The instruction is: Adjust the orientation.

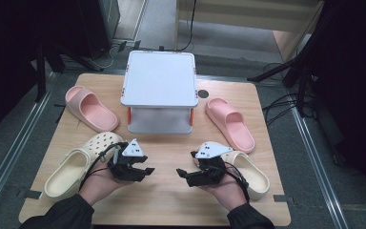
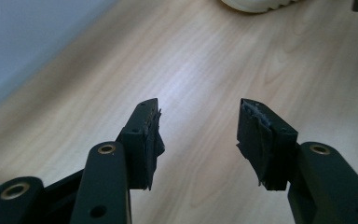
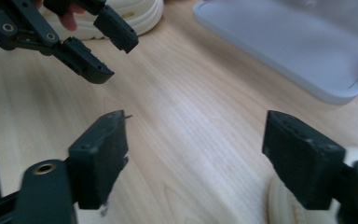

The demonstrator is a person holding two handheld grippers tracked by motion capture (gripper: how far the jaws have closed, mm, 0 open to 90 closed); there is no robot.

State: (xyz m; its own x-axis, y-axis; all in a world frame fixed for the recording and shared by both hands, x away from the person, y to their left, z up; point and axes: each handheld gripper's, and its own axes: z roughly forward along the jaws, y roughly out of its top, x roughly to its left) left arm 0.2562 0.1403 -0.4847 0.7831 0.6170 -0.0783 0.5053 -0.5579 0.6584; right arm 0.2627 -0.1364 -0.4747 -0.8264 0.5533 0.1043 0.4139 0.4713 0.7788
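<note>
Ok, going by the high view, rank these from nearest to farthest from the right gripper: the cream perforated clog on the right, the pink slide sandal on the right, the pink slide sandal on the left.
From the right gripper:
1. Cream perforated clog on the right, just beside it.
2. Pink slide sandal on the right, beyond, toward the far right.
3. Pink slide sandal on the left, across the table, far left.

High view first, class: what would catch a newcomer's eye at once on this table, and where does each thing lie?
A white two-tier rack stands at the far middle of the wooden table, with a pink slide sandal on each side: the left pink slide and the right pink slide. Nearer the person lie a left cream clog and a right cream clog. Between them, the left claw and right claw face each other, open and empty.
</note>
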